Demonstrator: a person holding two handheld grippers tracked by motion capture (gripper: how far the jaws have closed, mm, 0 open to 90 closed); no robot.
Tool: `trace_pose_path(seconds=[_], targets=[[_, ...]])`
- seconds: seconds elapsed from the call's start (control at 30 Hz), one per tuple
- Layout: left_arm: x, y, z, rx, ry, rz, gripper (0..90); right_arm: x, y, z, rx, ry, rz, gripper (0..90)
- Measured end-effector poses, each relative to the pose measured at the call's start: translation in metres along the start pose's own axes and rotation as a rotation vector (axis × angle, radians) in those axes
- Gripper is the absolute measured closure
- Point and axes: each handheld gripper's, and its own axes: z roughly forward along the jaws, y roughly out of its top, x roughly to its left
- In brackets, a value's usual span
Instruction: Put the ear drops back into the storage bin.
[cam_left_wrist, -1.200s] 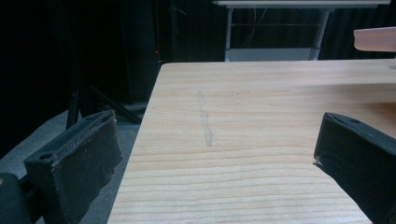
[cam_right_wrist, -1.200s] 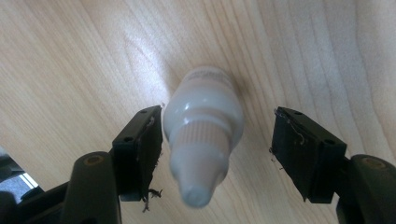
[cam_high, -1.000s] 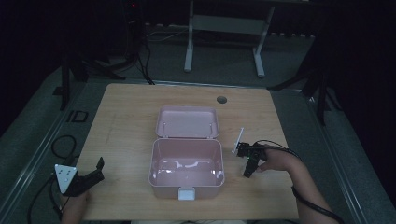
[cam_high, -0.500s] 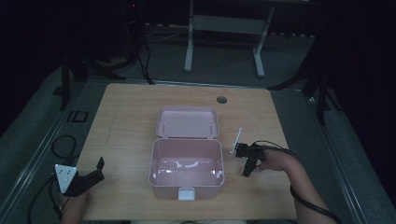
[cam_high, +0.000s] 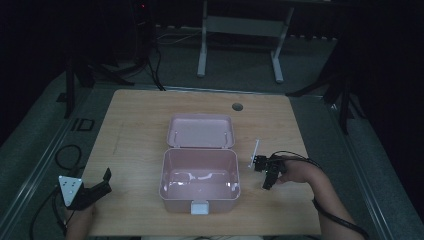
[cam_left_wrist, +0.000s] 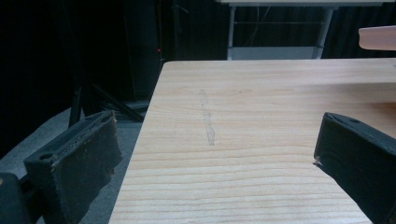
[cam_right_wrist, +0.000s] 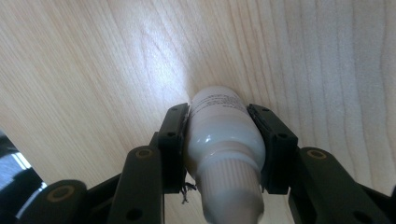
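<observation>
Your right tongs (cam_right_wrist: 223, 154) gripped a small white bottle (cam_right_wrist: 224, 140). In the right gripper view, the two black pads pressed on both sides of the bottle's body, and the ribbed cap pointed toward the camera. The jaws had just been closing, with the bottle between them. The bottle stood against the wood of the counter (cam_right_wrist: 93, 70), and its far end seemed to touch the surface.

In the high view, your right tongs (cam_high: 266, 170) were at the right of the pink box (cam_high: 199, 181), near it but not touching it. A thin white stick (cam_high: 254, 153) lay just beside them, on the side away from you. The bottle itself was too small to make out in this view. Your right hand (cam_high: 295, 172) rested low over the counter (cam_high: 135, 130).

The box was open in the middle of the counter. Its lid (cam_high: 201, 132) lay flat behind it, and its white latch (cam_high: 198, 207) faced you.

Your left tongs (cam_high: 97, 187) were at the front left corner of the counter, well apart from the box. In the left gripper view the left tongs (cam_left_wrist: 215, 163) stood wide open, with only bare wood between the jaws, and they held nothing.
</observation>
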Motion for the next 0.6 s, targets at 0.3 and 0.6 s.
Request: trace_pose_path(seconds=[0.3, 0.6], targets=[[0.001, 0.0, -0.001, -0.002, -0.002, -0.002, 0.5, 0.013, -0.005, 0.001, 0.015, -0.039, -0.213, 59.7], [0.0, 0.0, -0.001, -0.001, -0.007, -0.001, 0.5, 0.019, -0.004, -0.005, 0.028, -0.065, -0.301, 59.8]])
